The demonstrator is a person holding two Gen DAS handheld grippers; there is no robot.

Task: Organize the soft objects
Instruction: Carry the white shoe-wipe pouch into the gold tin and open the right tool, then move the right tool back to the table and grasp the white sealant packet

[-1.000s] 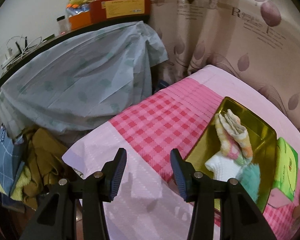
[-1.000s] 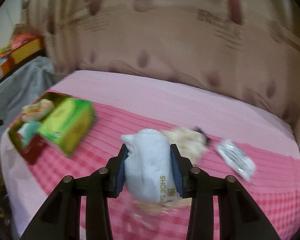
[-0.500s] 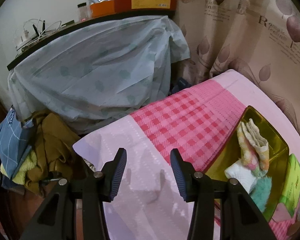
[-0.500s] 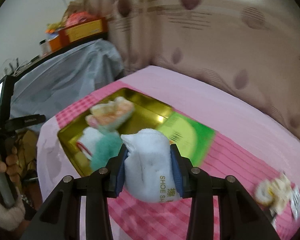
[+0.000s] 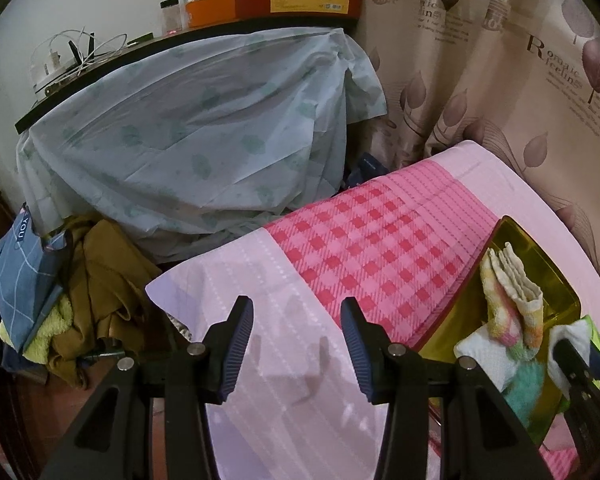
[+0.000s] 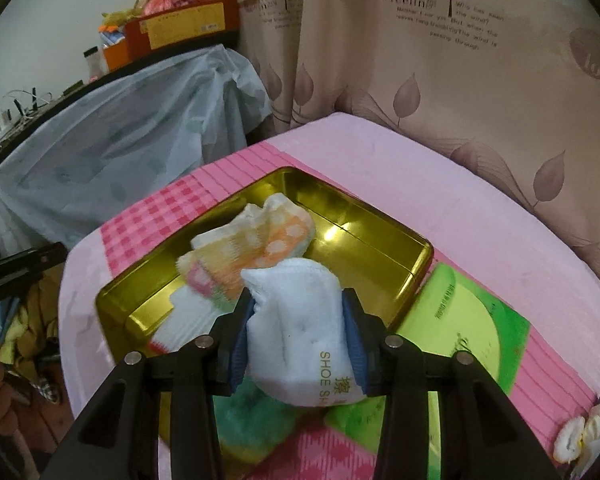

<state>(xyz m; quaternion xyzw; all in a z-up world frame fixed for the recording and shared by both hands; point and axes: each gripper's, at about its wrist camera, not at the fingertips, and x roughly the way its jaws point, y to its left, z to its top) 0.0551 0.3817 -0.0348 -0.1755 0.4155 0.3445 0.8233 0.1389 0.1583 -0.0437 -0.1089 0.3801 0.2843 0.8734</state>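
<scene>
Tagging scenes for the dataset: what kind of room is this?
Most likely a bedroom in a lived-in home: a bed with a pink checked sheet, a leaf-print curtain right behind it, and a pile of clothes on the floor beside a cloth-draped shelf.

A shallow rectangular gold tin (image 6: pixel 384 236) is shown with a glossy, mirror-like metal finish that catches bright highlights. Inside it, a pastel spotted knitted sock (image 6: pixel 260 248) and a fluffy teal cloth (image 6: pixel 252 420) are seen, both soft and matt. A thick white terry-cloth shoe wipe (image 6: pixel 300 332) with printed lettering looks plush and dimpled. The pink checked woven bedcover (image 5: pixel 380 240) appears matt and finely ribbed. A flat green printed lid (image 6: pixel 472 328) has a smooth sheen. The dark blue ribbed gripper pads (image 5: pixel 240 344) look rubbery.
</scene>
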